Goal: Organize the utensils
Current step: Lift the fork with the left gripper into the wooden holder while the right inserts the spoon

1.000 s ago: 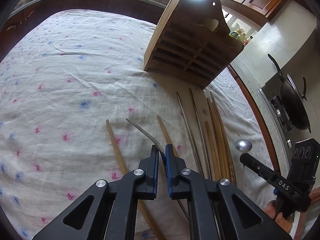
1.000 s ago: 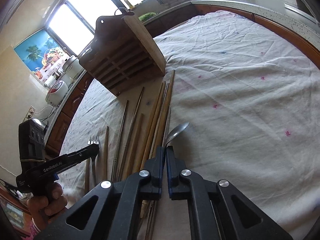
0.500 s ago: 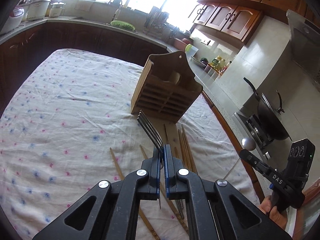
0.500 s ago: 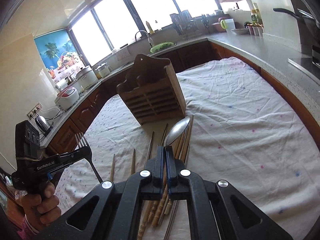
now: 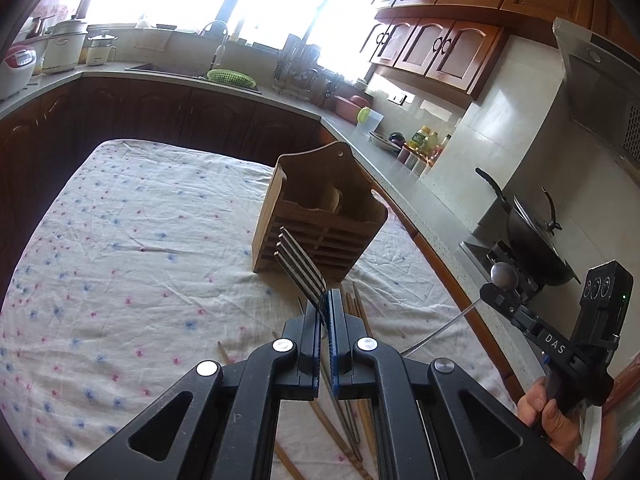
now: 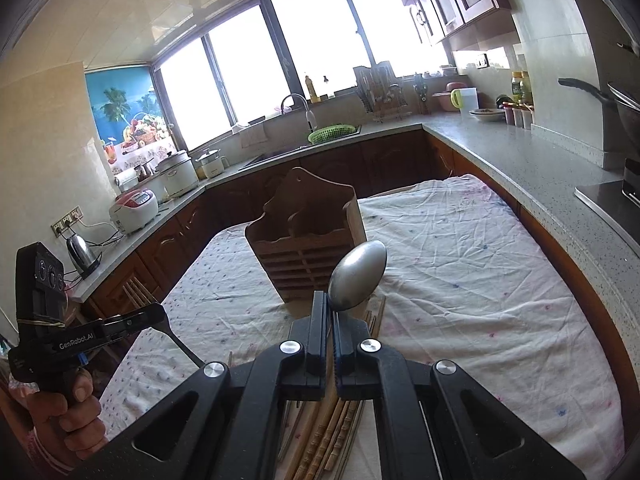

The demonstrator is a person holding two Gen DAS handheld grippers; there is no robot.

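Observation:
My left gripper (image 5: 325, 305) is shut on a metal fork (image 5: 298, 261), tines up, held above the table in front of the wooden utensil holder (image 5: 320, 216). My right gripper (image 6: 331, 308) is shut on a metal spoon (image 6: 358, 274), bowl up, held above the table; the holder (image 6: 306, 236) stands beyond it. The right gripper with the spoon (image 5: 505, 274) shows at the right of the left wrist view. The left gripper (image 6: 158, 316) shows at the left of the right wrist view. Several wooden and metal chopsticks (image 6: 324, 440) lie on the cloth below both grippers.
The table carries a white floral cloth (image 5: 120, 248). Kitchen counters ring it: a wok on a stove (image 5: 532, 240) to the right, a sink with a green basket (image 6: 332, 133) behind, rice cookers and a kettle (image 6: 82, 254) to the left.
Both grippers have risen from the cloth, lifting the fork and the spoon clear of the chopsticks. Both views have tilted up toward the holder and the kitchen.

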